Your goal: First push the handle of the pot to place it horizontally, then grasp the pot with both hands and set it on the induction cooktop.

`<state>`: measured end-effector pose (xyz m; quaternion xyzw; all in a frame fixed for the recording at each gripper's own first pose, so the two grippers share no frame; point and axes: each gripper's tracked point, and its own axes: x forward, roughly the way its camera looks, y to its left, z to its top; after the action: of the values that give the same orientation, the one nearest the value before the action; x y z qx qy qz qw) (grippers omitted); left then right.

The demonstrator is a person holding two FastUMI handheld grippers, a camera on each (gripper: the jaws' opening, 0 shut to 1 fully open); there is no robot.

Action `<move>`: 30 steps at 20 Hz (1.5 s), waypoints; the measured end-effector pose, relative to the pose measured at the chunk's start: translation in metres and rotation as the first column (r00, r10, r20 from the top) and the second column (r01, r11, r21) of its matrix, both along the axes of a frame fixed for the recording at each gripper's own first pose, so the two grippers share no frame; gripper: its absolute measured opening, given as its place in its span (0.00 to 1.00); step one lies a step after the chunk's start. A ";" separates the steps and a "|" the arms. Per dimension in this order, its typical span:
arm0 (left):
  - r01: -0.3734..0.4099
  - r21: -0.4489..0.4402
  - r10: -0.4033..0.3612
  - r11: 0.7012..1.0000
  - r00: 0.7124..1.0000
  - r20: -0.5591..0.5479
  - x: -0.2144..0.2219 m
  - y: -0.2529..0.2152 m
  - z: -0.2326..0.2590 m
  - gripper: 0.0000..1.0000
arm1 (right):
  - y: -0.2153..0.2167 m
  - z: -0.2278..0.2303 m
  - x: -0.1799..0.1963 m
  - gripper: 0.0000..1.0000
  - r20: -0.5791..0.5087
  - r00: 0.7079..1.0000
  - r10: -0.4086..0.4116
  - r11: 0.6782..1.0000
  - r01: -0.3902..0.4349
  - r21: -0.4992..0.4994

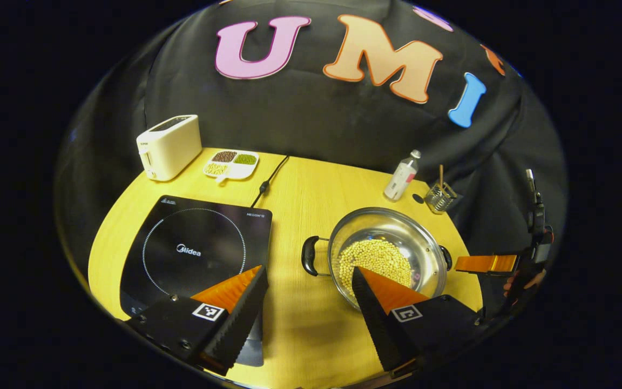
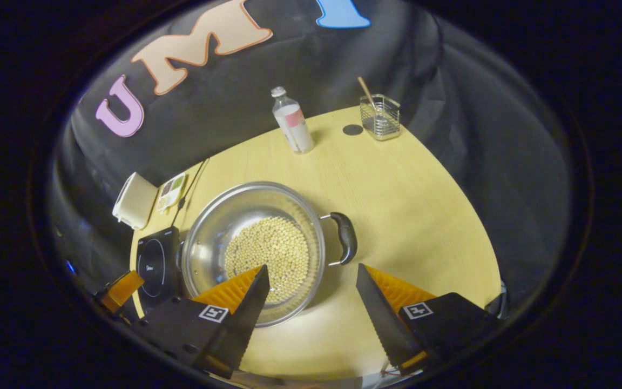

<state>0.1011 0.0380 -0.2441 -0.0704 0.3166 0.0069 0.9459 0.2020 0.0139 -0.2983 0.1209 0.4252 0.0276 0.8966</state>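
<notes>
On the yellow wooden desk (image 1: 300, 324), one round steel pot of pale beans (image 1: 386, 254) sits just right of one black induction cooktop (image 1: 192, 248), its two black handles (image 1: 310, 256) already lying level, so I judge the pushing step finished and the two-handed grasp next. My left gripper (image 1: 308, 289) and right gripper (image 2: 311, 286) hover with jaws wide and empty; each must close on a handle.
</notes>
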 end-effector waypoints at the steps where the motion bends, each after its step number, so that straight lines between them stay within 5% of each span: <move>1: -0.006 -0.002 0.006 1.000 1.000 -0.014 0.008 -0.002 -0.007 0.96 | -0.003 -0.005 0.006 0.94 -0.017 1.000 0.016 1.000 -0.016 0.005; 15: -0.004 0.017 0.008 1.000 0.961 -0.275 0.061 -0.016 -0.091 0.96 | 0.008 -0.075 0.055 1.00 -0.224 0.961 0.163 0.969 -0.113 0.219; 19: -0.024 -0.012 0.019 1.000 0.946 -0.324 0.068 -0.018 -0.104 0.94 | 0.016 -0.088 0.061 0.98 -0.252 0.947 0.197 0.958 -0.131 0.254; 20: -0.031 -0.017 0.023 0.999 0.943 -0.331 0.071 -0.017 -0.106 0.94 | 0.019 -0.092 0.064 0.89 -0.256 0.945 0.203 0.956 -0.134 0.262; 21: -0.038 -0.026 0.027 0.999 0.939 -0.342 0.072 -0.018 -0.109 0.93 | 0.023 -0.094 0.065 0.98 -0.263 0.942 0.208 0.953 -0.135 0.270; 22: -0.041 -0.032 0.027 0.999 0.936 -0.352 0.073 -0.019 -0.110 0.96 | 0.024 -0.096 0.067 0.89 -0.270 0.939 0.213 0.950 -0.135 0.280; 24: -0.036 -0.035 0.021 0.999 0.932 -0.362 0.075 -0.021 -0.112 0.87 | 0.027 -0.097 0.070 0.92 -0.273 0.937 0.217 0.944 -0.131 0.301; 27: -0.010 0.008 0.012 1.000 0.918 -0.397 0.073 -0.016 -0.120 0.84 | 0.021 -0.107 0.072 0.58 -0.298 0.930 0.217 0.950 -0.131 0.282; 28: -0.009 0.018 0.016 1.000 0.915 -0.402 0.072 -0.014 -0.119 0.72 | 0.021 -0.107 0.071 0.59 -0.302 0.928 0.216 0.951 -0.129 0.282; 29: -0.016 0.015 0.021 1.000 0.919 -0.395 0.074 -0.014 -0.119 0.76 | 0.021 -0.108 0.073 0.53 -0.296 0.929 0.224 0.950 -0.140 0.281; 30: -0.022 0.012 0.025 1.000 0.917 -0.398 0.073 -0.014 -0.118 0.69 | 0.020 -0.107 0.074 0.56 -0.283 0.931 0.230 0.951 -0.154 0.268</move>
<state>0.1740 0.0236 -0.3622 -0.0679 0.5014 0.0336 0.8619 0.2764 0.0340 -0.4052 0.1892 0.5641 0.1479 0.7900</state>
